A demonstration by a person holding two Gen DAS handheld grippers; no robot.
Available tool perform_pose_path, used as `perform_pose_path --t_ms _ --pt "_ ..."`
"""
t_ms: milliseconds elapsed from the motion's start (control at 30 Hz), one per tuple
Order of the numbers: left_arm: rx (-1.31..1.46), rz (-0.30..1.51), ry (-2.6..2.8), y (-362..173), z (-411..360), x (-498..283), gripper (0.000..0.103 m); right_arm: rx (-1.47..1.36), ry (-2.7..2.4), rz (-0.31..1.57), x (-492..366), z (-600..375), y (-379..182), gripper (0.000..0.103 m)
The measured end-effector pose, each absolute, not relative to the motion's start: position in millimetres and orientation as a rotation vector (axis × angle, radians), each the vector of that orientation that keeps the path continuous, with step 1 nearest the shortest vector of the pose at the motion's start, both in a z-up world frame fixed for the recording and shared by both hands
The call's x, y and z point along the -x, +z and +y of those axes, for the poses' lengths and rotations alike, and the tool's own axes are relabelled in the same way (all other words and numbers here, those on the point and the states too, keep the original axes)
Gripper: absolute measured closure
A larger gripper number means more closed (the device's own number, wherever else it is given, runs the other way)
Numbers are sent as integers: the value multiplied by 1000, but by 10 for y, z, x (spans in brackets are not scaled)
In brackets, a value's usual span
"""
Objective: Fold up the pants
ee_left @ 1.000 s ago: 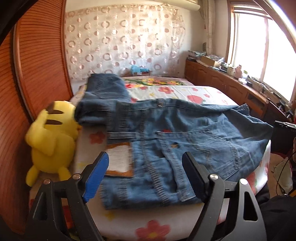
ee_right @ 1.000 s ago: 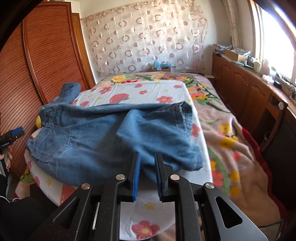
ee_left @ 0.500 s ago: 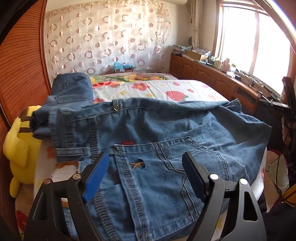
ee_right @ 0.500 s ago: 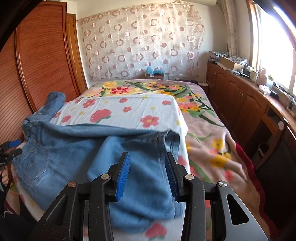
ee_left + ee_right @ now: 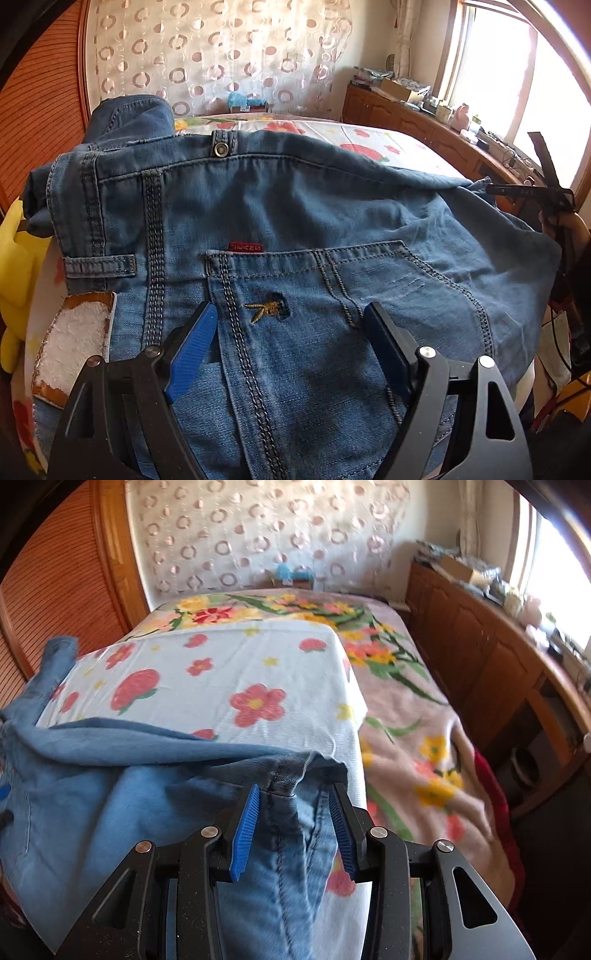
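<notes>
Crosswise: pants [image 5: 295, 221] span bed [image 5: 221, 672]; left tool [image 5: 288, 332] open, right tool [image 5: 291, 812] open astride hem.

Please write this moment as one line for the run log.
step: reach for jeans on bed | left gripper: jaws open over back pocket | right gripper: jaws open around leg hem | fold: not yet begun

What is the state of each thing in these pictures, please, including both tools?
Jeans: spread on the bed, back pocket up, not yet folded flat.
Waist button: unfastened.
Left tool: open wide above the back pocket, holding nothing.
Right tool: open, the leg hem between its pads, not pressed.
Flowered sheet: flat on the bed.
Yellow plush toy: beside the bed, partly hidden.
</notes>
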State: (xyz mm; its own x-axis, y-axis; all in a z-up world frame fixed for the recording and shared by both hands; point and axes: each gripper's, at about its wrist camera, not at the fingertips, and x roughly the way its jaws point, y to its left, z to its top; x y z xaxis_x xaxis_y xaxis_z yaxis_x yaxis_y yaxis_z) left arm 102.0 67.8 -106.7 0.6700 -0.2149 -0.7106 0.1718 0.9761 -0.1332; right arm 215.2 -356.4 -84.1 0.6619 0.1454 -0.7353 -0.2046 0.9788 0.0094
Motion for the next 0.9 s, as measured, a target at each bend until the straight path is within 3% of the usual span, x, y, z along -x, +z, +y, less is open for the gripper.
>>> perform_pose_path --t_ms 67,100,167,367,567,633,700,800,900 --pt "56 806 -217 -1071 683 -1010 21 63 222 828 -2168 -3551 -837 68" --pt "52 806 -216 -1074 678 -1004 21 61 239 832 -2177 -3546 -823 84" --pt "38 810 -210 -1088 649 -1016 21 63 268 832 -2151 -3525 -791 95" --pt "-11 782 -209 -1137 585 -983 20 30 175 639 -1894 -3787 -318 96" --pt "0 785 -228 -1136 617 -1003 16 88 122 720 -1858 -3780 -429 96" --pt "-9 787 -223 -1133 613 -1002 16 87 135 756 -1830 -3767 -481 92" --pt "-7 789 -223 -1120 609 -1019 16 79 135 754 -1834 -3757 -466 73" --pt "-9 789 -225 -1117 610 -1017 16 43 163 745 -1697 -3832 -454 63" --pt "-12 795 -223 -1108 622 -1018 16 25 165 743 -1515 -3955 -487 61"
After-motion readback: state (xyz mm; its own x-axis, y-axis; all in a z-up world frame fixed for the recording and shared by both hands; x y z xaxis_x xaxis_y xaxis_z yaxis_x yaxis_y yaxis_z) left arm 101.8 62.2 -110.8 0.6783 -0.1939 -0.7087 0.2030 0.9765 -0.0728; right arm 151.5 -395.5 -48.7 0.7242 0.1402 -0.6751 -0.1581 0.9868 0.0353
